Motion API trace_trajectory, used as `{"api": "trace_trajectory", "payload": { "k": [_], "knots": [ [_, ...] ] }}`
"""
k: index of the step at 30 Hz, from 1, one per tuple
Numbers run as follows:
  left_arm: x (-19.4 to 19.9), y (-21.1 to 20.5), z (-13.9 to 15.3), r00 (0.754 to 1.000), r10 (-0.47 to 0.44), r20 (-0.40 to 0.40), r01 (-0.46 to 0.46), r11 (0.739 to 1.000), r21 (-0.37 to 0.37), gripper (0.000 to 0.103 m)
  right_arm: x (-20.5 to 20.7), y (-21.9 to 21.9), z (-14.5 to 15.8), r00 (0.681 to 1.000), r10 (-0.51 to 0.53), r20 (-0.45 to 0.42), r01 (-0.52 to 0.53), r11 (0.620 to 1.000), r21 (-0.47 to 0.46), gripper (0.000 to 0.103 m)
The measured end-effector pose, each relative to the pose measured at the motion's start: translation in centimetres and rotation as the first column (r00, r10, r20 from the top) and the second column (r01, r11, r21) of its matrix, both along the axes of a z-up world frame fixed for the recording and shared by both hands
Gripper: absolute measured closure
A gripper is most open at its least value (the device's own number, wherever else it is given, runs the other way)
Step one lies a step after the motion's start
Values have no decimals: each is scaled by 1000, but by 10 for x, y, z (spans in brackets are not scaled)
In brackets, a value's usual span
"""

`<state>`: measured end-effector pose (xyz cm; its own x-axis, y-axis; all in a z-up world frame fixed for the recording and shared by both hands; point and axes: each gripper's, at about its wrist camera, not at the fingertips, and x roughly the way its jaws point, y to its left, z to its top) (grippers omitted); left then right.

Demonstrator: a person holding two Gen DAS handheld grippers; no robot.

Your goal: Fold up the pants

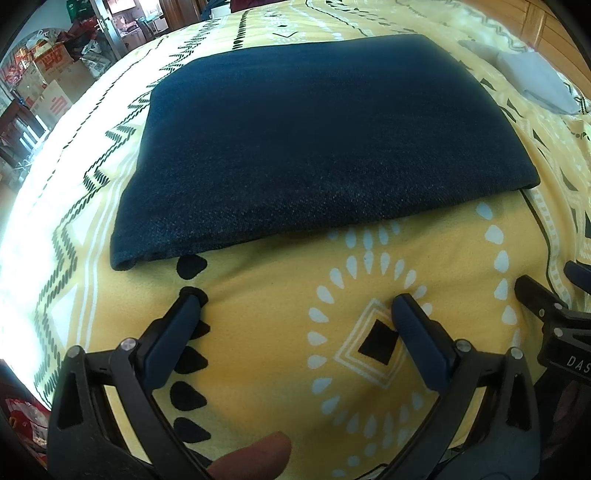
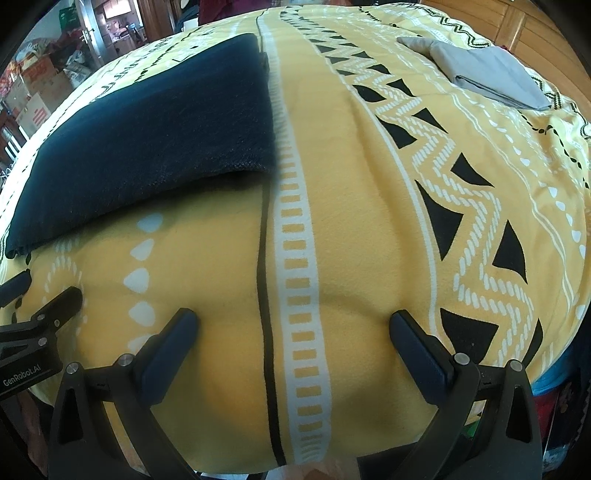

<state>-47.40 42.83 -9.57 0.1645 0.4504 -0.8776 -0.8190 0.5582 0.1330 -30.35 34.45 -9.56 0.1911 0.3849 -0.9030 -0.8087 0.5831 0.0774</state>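
Dark blue denim pants (image 1: 314, 147) lie folded into a flat rectangle on the yellow patterned bedspread (image 1: 280, 295). My left gripper (image 1: 295, 301) is open just in front of the near folded edge, with nothing between its fingers. In the right wrist view the same pants (image 2: 155, 136) sit to the upper left. My right gripper (image 2: 295, 321) is open over bare bedspread (image 2: 351, 221), to the right of the pants and clear of them. Each gripper shows at the edge of the other's view.
A folded grey garment (image 2: 487, 74) lies at the bed's far right corner. Cardboard boxes (image 1: 51, 81) and clutter stand beyond the bed's left side. A wooden headboard (image 2: 535, 33) runs along the far right. A fingertip (image 1: 255, 458) shows at the bottom edge.
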Motion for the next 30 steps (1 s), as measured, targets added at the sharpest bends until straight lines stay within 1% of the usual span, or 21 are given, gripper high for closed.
{"api": "trace_trajectory", "payload": {
  "k": [2,5,9,13,16,23,26,30],
  "knots": [
    [1,0,0,1000,1,1,-1,1000,7,0,0,-1,0,1000,0,3,0,1000,9,0],
    [-1,1,1,1000,-1,23,0,1000,24,0,-1,-3,1,1000,-16,6,15,999,32,0],
    [-5,6,1,999,6,52,-8,999,31,0,-2,-1,2,1000,-22,9,22,1000,15,0],
    [-3,11,1,999,22,41,-22,1000,10,0,3,2,0,1000,-21,-14,20,1000,-6,0],
    [0,15,-1,1000,15,28,-15,1000,14,0,9,5,-1,999,-30,-31,29,1000,-10,0],
    [4,25,0,999,-1,33,1,1000,11,0,8,7,-2,1000,-23,-12,23,1000,-10,0],
    [3,26,4,999,-17,36,17,1000,19,0,8,7,0,1000,-20,-10,20,1000,-14,0],
    [-3,25,18,999,-18,51,17,999,32,0,6,4,6,1000,-14,-13,14,1000,-6,0]
  ]
}}
